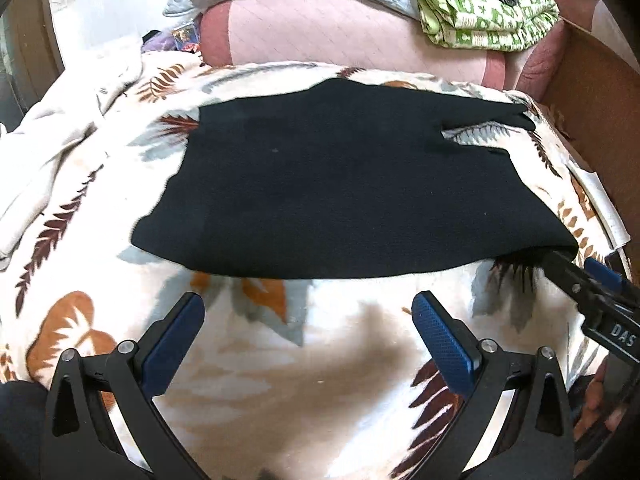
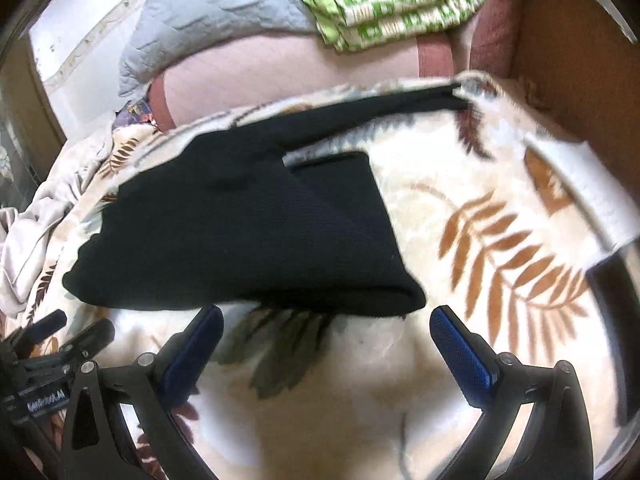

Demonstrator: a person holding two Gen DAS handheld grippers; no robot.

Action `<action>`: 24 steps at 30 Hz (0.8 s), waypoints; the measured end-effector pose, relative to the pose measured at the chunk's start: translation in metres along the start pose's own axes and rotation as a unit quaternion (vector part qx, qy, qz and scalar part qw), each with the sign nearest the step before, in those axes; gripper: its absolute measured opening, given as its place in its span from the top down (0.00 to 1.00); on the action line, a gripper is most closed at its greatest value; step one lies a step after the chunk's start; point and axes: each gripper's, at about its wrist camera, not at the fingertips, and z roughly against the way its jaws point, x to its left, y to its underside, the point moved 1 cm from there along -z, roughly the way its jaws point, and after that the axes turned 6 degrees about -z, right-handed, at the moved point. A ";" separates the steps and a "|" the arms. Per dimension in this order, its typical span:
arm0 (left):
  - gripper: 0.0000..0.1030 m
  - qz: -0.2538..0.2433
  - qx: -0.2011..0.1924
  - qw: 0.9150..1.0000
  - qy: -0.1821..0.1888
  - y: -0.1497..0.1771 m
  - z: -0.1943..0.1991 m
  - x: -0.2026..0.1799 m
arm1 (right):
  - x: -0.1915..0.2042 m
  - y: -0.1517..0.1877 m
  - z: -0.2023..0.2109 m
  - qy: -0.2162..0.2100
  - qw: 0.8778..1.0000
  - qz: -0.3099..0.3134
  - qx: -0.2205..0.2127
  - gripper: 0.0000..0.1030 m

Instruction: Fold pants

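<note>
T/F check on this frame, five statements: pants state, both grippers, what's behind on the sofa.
1. The black pants lie on a leaf-print blanket. True.
2. The left gripper is clamped on the pants. False: it is open, its fingers short of the near edge and holding nothing.
3. The right gripper is open. True.
4. The pants hang over the pink sofa. False: they lie flat on the blanket in front of it.
5. A green-patterned cloth sits on the sofa. True.
</note>
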 end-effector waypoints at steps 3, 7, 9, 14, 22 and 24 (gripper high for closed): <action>0.00 0.012 -0.006 1.000 0.005 -0.004 0.005 0.010 | 0.006 -0.004 0.015 0.000 1.000 0.011 -0.016 0.00; 0.00 0.023 -0.003 1.000 0.012 -0.008 0.006 0.018 | 0.007 -0.019 0.017 0.017 1.000 0.025 -0.001 0.00; 0.00 0.024 -0.003 1.000 0.013 -0.007 0.005 0.024 | 0.001 -0.026 0.014 0.026 0.999 0.023 0.003 0.00; 0.00 0.040 0.004 0.999 0.009 -0.003 -0.004 0.045 | -0.024 -0.040 0.007 0.034 0.999 -0.001 -0.009 0.01; 0.00 0.088 0.025 0.996 0.014 -0.007 -0.028 0.065 | -0.057 -0.064 -0.038 0.021 0.998 -0.052 0.017 0.15; 0.00 0.096 0.035 0.995 0.017 -0.007 -0.035 0.066 | -0.061 -0.070 -0.051 0.009 0.998 -0.060 0.031 0.20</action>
